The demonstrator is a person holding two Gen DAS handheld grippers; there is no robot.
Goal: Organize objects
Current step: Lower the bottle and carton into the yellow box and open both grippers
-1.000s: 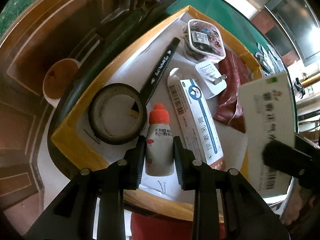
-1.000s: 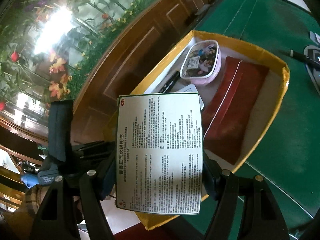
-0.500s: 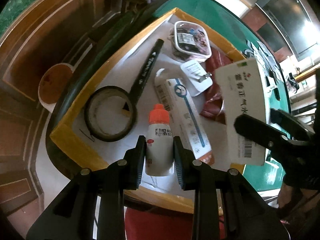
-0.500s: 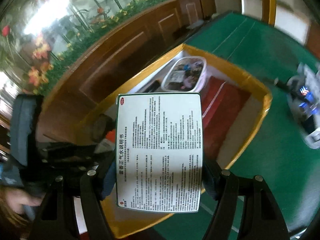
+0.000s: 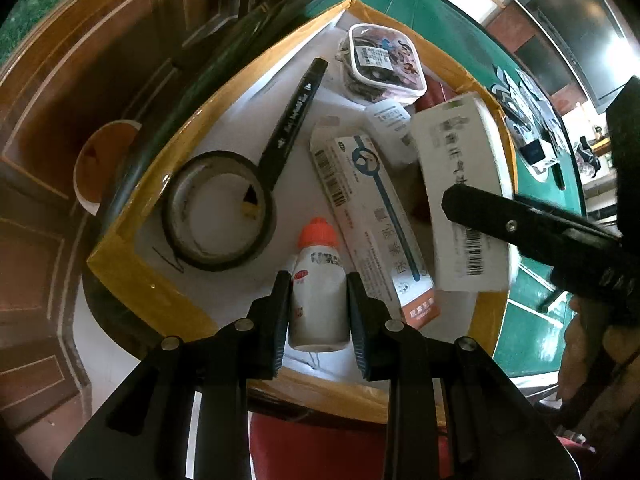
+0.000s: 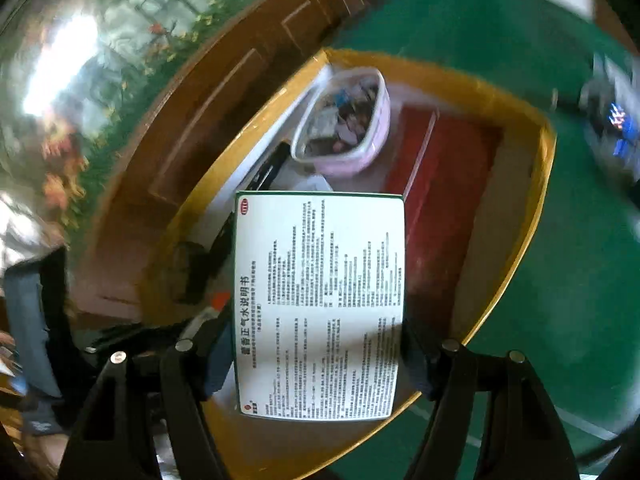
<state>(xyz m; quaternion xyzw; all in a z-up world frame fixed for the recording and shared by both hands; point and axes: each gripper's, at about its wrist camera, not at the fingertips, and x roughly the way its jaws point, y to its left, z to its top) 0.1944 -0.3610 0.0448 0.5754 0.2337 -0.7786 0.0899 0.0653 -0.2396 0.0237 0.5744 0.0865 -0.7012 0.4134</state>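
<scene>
1. A small white bottle [image 5: 318,300] with an orange cap is clamped between the narrowly set fingers of the left gripper [image 5: 318,308], low over the near end of a yellow-edged cardboard box [image 5: 132,276].
2. A white medicine carton [image 6: 320,304] covered in printed text is held flat across its width by the right gripper [image 6: 320,356], whose fingers are spread fairly wide around it; in the left wrist view the same carton [image 5: 460,184] is seen over the right side of the box.
3. Just beyond the bottle, a roll of dark tape [image 5: 220,212] is laid flat on the white floor of the box, to the left.
4. Beside the bottle on the right, a long white tube carton [image 5: 368,216] with a barcode is laid lengthwise.
5. A black marker [image 5: 294,120] is set diagonally, its near end touching the tape roll.
6. Further in, a white plug adapter [image 5: 390,128] is seen next to a dark red pouch [image 6: 440,176].
7. At the far end a clear lidded tub [image 5: 382,64] with pink sides is placed.
8. The box is carried on a green bench [image 6: 500,40], with blurred items on its far right.
</scene>
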